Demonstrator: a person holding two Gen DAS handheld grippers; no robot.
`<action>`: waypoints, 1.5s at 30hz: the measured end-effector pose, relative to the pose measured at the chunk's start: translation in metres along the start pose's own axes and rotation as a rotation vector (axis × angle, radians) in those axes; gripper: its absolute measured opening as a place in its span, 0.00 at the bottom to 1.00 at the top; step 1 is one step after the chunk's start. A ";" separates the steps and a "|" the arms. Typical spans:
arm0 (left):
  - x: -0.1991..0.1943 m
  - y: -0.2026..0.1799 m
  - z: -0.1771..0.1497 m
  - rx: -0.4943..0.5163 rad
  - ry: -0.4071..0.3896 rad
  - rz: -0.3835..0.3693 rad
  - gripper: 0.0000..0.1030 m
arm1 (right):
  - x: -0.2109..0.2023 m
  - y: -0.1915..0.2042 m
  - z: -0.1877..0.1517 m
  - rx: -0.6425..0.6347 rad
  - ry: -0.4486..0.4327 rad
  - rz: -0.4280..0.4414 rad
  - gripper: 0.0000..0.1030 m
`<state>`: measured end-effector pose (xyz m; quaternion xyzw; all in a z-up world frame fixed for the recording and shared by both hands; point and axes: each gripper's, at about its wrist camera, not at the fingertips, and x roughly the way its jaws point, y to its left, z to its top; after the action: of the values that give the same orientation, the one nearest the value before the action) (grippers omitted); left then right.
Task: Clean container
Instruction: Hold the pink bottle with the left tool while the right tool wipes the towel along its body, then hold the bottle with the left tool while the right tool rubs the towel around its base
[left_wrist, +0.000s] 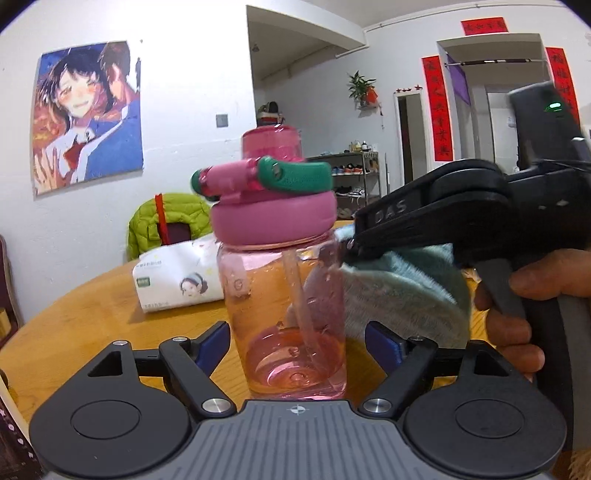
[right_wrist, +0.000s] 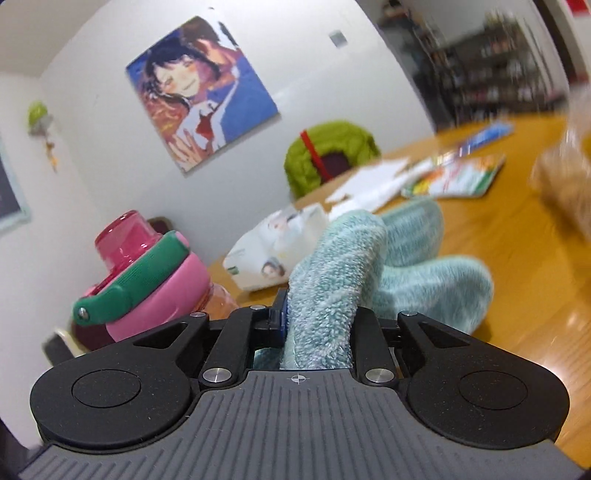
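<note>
A clear pink bottle (left_wrist: 284, 302) with a pink lid and green handle stands upright on the wooden table (left_wrist: 92, 306). My left gripper (left_wrist: 295, 347) is open, its blue-padded fingers on either side of the bottle's base, not touching it. My right gripper (left_wrist: 351, 243) comes in from the right, shut on a light teal cloth (left_wrist: 402, 291) pressed against the bottle's right side. In the right wrist view the right gripper (right_wrist: 317, 317) clamps the cloth (right_wrist: 343, 266), and the bottle's lid (right_wrist: 147, 280) shows at the left.
A white tissue pack (left_wrist: 173, 277) lies behind the bottle. A green jacket (left_wrist: 166, 221) hangs on a chair beyond the table. Papers and magazines (right_wrist: 454, 173) lie farther along the table. A blurred brownish object (right_wrist: 569, 177) stands at the right.
</note>
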<state>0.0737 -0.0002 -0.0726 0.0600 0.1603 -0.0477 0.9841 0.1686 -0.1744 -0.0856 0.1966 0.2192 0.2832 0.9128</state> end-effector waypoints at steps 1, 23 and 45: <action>0.001 0.002 0.000 -0.007 0.003 0.001 0.79 | -0.002 0.004 0.003 -0.016 -0.017 0.000 0.20; 0.018 0.017 0.001 -0.019 -0.003 -0.103 0.70 | 0.044 -0.046 -0.001 0.555 0.070 0.287 0.17; 0.014 0.014 0.002 0.000 -0.030 -0.095 0.72 | 0.039 -0.035 -0.003 0.558 0.092 0.323 0.20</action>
<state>0.0889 0.0119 -0.0739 0.0513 0.1480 -0.0952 0.9831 0.2116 -0.1769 -0.1166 0.4585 0.2954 0.3619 0.7561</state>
